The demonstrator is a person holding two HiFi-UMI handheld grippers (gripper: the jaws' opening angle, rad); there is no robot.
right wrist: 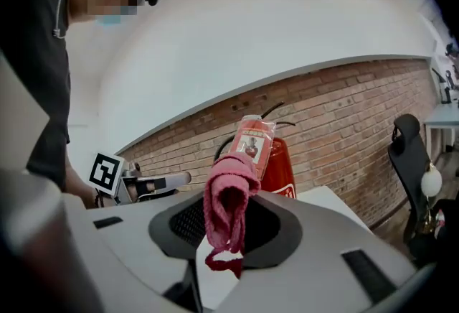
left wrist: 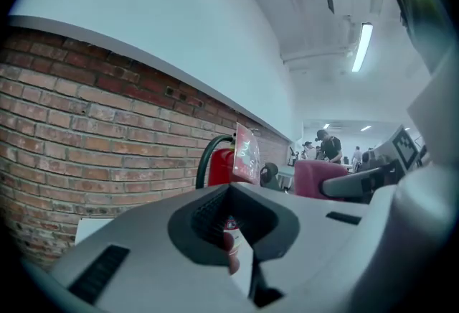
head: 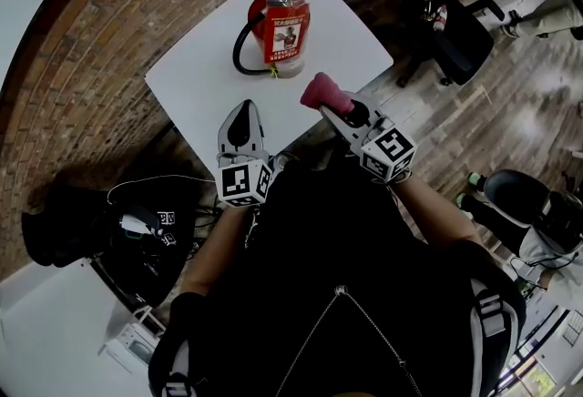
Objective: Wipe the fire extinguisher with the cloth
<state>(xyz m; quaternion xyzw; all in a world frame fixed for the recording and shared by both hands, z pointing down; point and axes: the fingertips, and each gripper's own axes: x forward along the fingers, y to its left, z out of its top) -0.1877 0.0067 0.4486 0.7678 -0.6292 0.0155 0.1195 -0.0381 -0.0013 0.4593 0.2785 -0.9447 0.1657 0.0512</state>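
From the head view: the red fire extinguisher [head: 278,29] stands upright near the far edge of the white bench [head: 196,81], in the upper middle of the frame, its black hose [head: 239,49] looping down its left side. The left hand-held gripper [head: 243,116] hovers over the near edge of the bench, jaws pressed together and carrying nothing. To its right, the right hand-held gripper [head: 337,106] pinches a pink cloth [head: 322,92], which sits well short of the extinguisher. A black office chair [head: 458,33] is in the upper right, on the wooden floor [head: 510,113].

Now the left gripper view: the left hand-held gripper [left wrist: 233,232] shows only a sliver between its jaws, and nothing is caught there. Just above them rises the fire extinguisher [left wrist: 221,164] with a tag [left wrist: 247,152] hanging on it, and the brick wall [left wrist: 93,139] fills the left. At the right edge of centre, the cloth [left wrist: 314,176] shows as a pink lump.

Over to the right gripper view: the right hand-held gripper [right wrist: 228,236] has its jaws clamped on the cloth [right wrist: 229,207], which bunches above them and dangles a frayed end below. Behind it stands the fire extinguisher [right wrist: 285,169], not touching it. The left hand-held gripper [right wrist: 154,184] pokes in at centre left, and the brick wall [right wrist: 344,110] runs behind.
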